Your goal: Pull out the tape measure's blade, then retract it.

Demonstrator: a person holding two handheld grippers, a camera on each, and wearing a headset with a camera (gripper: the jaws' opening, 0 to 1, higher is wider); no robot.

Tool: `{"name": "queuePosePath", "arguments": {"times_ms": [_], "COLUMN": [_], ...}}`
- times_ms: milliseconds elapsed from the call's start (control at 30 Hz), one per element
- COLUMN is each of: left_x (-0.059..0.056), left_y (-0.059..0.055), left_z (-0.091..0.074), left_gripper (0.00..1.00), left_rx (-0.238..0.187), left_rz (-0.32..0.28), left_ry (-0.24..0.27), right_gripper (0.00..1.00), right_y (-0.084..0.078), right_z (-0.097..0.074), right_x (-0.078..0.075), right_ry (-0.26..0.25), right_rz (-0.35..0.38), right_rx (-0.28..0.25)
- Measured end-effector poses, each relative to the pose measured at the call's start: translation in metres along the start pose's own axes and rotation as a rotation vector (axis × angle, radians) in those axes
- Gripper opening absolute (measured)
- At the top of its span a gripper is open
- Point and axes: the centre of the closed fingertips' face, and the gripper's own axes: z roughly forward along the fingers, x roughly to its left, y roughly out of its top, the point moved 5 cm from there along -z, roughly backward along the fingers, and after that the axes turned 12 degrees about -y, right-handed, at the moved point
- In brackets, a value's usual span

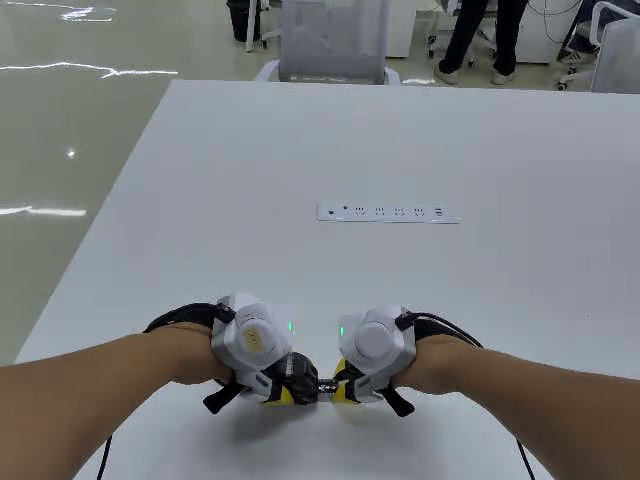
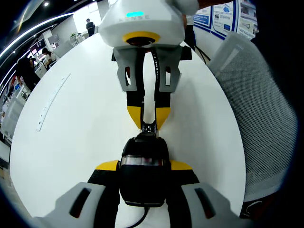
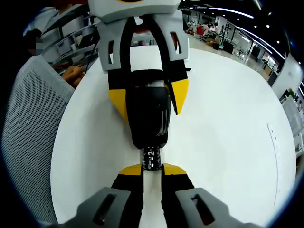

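Surroundings: a white power strip (image 1: 388, 212) lies flat mid-frame in the head view, well apart from the work. A grey chair (image 1: 331, 40) sits past the far edge, top centre, and people's legs (image 1: 480, 35) are at top right. A mesh chair back (image 2: 259, 109) fills the right of the left gripper view, just off the surface's rim. Nothing sits between the claws and the power strip.

Task item: the tape measure (image 1: 300, 379), a black case, is at bottom centre of the head view, low over the surface (image 1: 300, 150).

Left claw (image 1: 274, 391) is clamped across the case, with a yellow tip on each side of it. Right claw (image 1: 342, 386) is pinched narrow on the blade (image 3: 151, 157). Only a short printed stretch shows between the case mouth and its tips.

Pose: the claws point at each other nose to nose, nearly touching. The left hand (image 1: 190, 355) and right hand (image 1: 432, 362) are level, and the forearms come in from the two bottom corners and converge.

Room: the surface's left edge runs diagonally down the left of the frame, nearer the left hand. There is a wide bare top ahead and to the right.
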Motion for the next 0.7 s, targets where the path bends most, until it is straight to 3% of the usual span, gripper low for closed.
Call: {"name": "queuePosePath", "arguments": {"times_ms": [700], "left_x": [-0.0001], "left_y": [0.0001], "left_z": [0.0006], "left_gripper": [0.33], "left_rx": [-0.002], "left_rz": [-0.005], "left_ry": [-0.001], "right_gripper": [0.12], "right_y": [-0.008], "right_z": [-0.0072], "right_x": [-0.0033], "right_ry": [-0.007], "right_rz": [0.001], "right_rx": [0.018]}}
